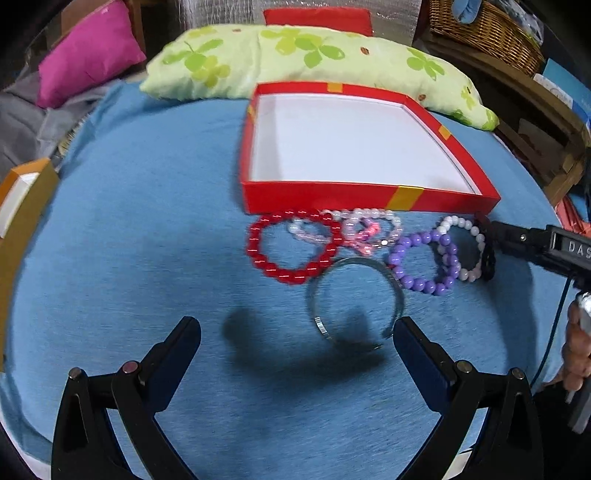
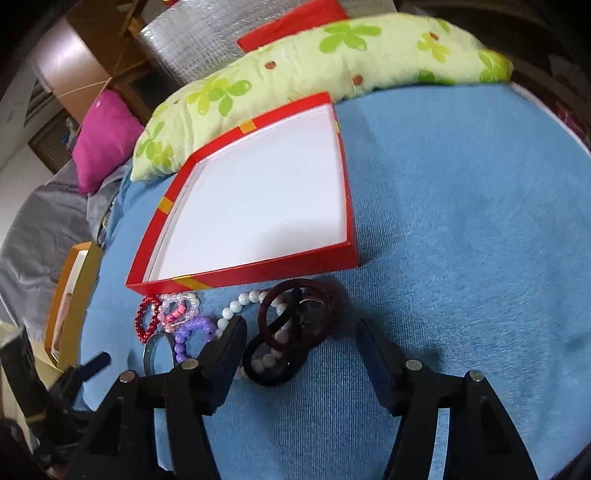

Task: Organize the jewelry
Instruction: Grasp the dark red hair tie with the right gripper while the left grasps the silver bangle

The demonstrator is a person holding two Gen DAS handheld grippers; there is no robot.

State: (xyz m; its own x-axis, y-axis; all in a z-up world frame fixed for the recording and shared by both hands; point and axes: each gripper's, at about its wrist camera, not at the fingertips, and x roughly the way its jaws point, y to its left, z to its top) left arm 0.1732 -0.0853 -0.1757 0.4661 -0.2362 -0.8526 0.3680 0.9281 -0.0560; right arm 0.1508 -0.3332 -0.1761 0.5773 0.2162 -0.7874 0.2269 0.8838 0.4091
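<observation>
An empty red box [image 1: 369, 197] with a white inside lies open on the blue cloth; it also shows in the right wrist view [image 2: 258, 275]. In front of it lie a red bead bracelet [image 1: 291, 245], pink-and-white bead bracelets [image 1: 369, 229], a purple bead bracelet [image 1: 421, 264], a white bead bracelet [image 1: 469, 240] and a clear bangle [image 1: 354, 302]. My left gripper [image 1: 297, 336] is open just before the bangle. My right gripper [image 2: 301, 336] is open over a dark red bangle [image 2: 295, 314] and a black ring [image 2: 273, 363].
A green flowered pillow [image 1: 314, 59] lies behind the box, a magenta cushion [image 1: 88, 51] at far left. An orange box [image 1: 22, 206] stands at the left edge. A wicker basket [image 1: 487, 29] sits at the back right.
</observation>
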